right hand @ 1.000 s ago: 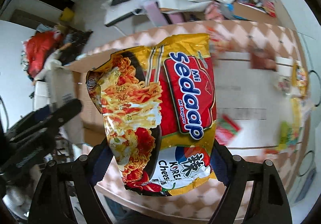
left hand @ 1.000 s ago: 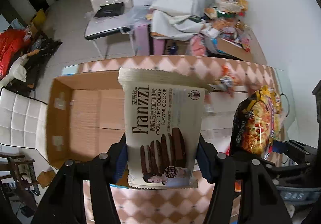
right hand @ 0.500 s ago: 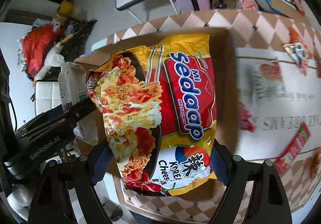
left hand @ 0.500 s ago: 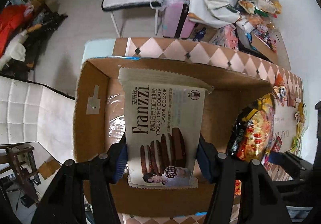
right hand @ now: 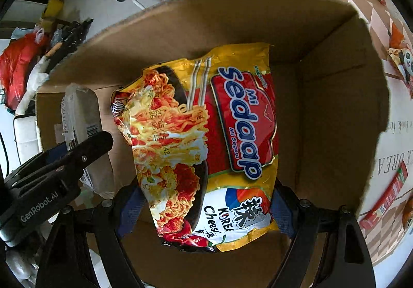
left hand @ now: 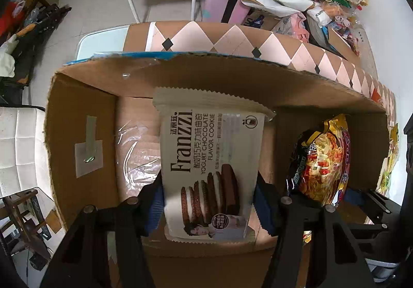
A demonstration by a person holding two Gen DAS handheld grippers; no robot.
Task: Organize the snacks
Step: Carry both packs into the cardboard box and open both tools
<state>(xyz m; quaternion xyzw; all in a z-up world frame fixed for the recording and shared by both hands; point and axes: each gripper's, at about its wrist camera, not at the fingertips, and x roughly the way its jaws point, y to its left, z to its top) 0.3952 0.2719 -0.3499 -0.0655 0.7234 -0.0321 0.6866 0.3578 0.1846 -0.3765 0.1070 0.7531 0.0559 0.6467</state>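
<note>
We held a flat matte cookie pack [left hand: 211, 158] in the left gripper [left hand: 209, 204] and a glossy crinkled noodle packet [right hand: 204, 148] in the right gripper [right hand: 205, 210], both over a corrugated cardboard box [right hand: 335, 107].

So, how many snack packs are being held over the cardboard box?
2. The cookie pack is in the left tongs; the noodle pack is in the right tongs. Other packs may be hidden beneath them.

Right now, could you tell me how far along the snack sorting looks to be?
Midway, by the look of it. The left tool grips the Franzzi cookie pack and the right tool grips the Sedaap noodle packet, both down inside the cardboard box but unreleased. Left to do: several snack packets lie on the table outside.
</note>
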